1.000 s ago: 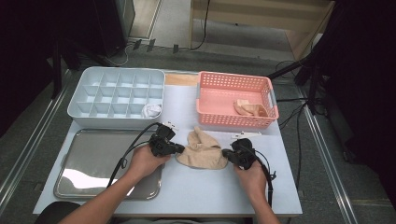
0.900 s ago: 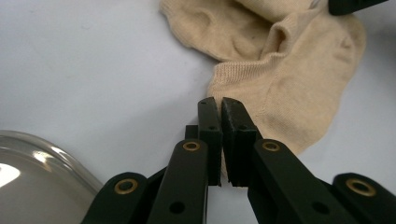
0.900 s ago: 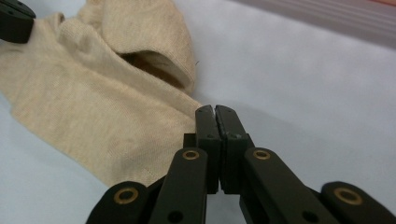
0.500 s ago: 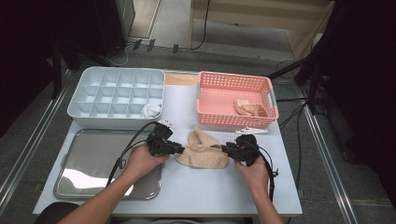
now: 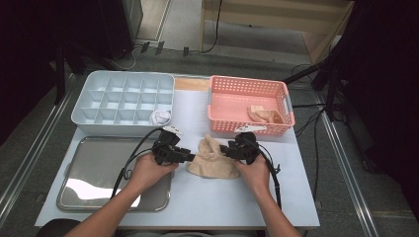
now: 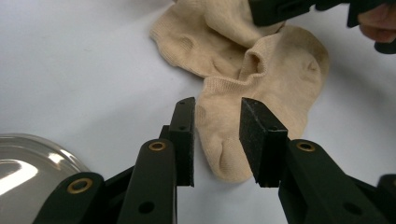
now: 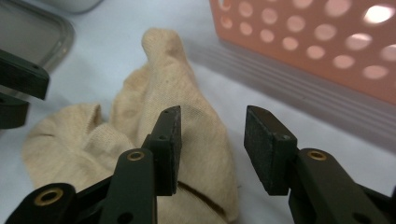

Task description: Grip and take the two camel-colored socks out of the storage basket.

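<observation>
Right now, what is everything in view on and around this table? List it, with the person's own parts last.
Beige knitted socks: a bunched pile, beige, lying on the white table between the two tongs.
Pink perforated plastic basket: one, pink, far right of the table.
Beige cloth in the basket: one bundle, beige, at its right end.
Pale blue compartment tray: one, pale blue, far left.
White balled cloth: one, white, in the tray's near right compartment.
Flat steel tray: one, silver, near left.
White table: one, white.
Left tongs: black, jaws just opened, socks' edge between them, unclamped.
Right tongs: black, jaws just opened over the socks.
Hands: two, gripping the tongs.
</observation>
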`<state>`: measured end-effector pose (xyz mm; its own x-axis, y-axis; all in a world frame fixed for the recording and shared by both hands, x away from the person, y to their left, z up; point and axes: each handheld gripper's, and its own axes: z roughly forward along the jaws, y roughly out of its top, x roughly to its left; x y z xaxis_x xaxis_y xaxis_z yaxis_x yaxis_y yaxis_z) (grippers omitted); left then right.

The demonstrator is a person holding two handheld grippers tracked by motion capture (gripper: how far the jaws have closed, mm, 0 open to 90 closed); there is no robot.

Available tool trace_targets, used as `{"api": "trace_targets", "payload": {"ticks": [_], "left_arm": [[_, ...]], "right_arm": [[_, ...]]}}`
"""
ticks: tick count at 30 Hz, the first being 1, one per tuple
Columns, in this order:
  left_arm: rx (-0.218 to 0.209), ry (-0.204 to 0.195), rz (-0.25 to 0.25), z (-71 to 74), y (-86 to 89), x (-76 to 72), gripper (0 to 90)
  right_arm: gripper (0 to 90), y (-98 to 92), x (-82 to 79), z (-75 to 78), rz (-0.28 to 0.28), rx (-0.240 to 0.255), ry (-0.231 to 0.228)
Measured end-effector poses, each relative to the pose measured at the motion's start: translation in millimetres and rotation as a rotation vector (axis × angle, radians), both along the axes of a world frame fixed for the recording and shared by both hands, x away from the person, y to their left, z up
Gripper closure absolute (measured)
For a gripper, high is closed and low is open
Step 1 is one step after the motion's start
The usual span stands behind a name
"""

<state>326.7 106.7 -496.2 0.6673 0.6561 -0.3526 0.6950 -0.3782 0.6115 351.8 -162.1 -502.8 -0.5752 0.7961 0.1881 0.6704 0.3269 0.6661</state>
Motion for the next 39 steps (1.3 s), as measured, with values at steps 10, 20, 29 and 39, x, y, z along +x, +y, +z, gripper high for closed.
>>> {"api": "trace_targets", "payload": {"ticks": [10, 20, 29, 39], "left_arm": [[-0.010, -0.003, 0.026, 0.2, 8.9, -0.7, 65.4], [-0.017, -0.010, 0.039, 1.3, 12.3, -0.7, 65.5], [-0.031, -0.025, 0.057, 3.3, 14.4, 0.0, 65.6], [-0.039, -0.015, 0.074, -0.4, 15.1, 5.8, 65.7]], "right_arm": [[63.2, 17.2, 3.7, -10.4, 0.028, -0.013, 0.022], [80.6, 22.5, 6.8, -3.6, 0.050, 0.007, 0.015], [80.5, 33.6, 8.1, 26.4, 0.071, 0.072, -0.051], [78.1, 35.9, 17.0, 14.1, 0.058, 0.016, -0.025]]}}
